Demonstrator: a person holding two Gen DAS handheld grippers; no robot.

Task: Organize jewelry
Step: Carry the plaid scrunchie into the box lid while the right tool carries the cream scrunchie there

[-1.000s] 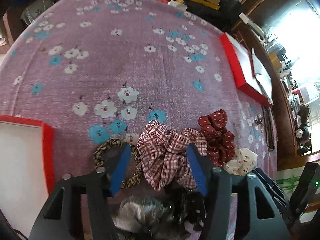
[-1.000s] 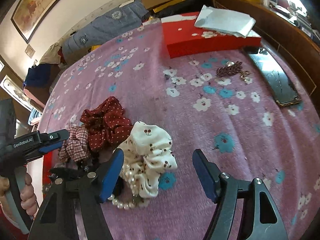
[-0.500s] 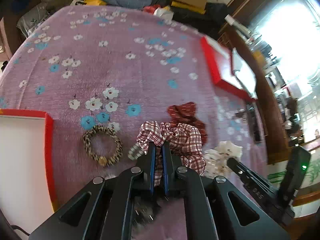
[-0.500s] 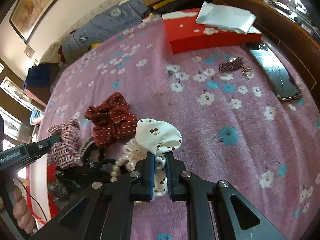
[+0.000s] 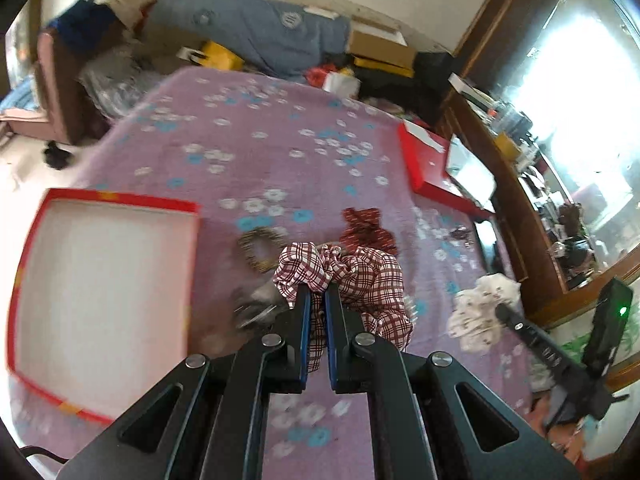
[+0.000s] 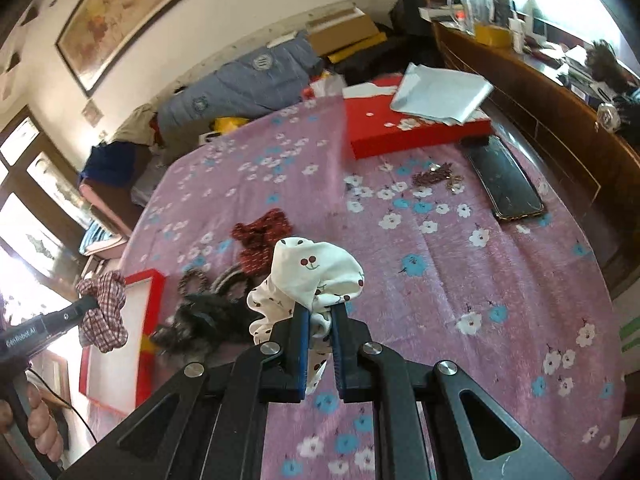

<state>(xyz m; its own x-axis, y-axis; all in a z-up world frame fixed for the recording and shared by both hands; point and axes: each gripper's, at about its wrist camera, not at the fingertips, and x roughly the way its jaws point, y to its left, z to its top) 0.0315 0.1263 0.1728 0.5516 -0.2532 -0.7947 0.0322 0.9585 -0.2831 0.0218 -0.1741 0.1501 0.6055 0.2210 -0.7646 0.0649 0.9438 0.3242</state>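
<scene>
Left wrist view, from left to right: an open red box (image 5: 104, 300) with a white inside lies at the left edge of the bed (image 5: 248, 152), a leopard-print hair tie (image 5: 260, 250) rests beside it, and the left gripper (image 5: 316, 300) has its fingers pinched tight on a red plaid scrunchie (image 5: 352, 276), held clear of the flowered purple cover. Right wrist view: a dark red dotted scrunchie (image 6: 262, 240) lies near the middle of the bed, the right gripper (image 6: 320, 316) has its fingers clamped on a white cherry-print scrunchie (image 6: 316, 272) above the cover, and a red box lid (image 6: 412, 136) sits at the far right corner.
</scene>
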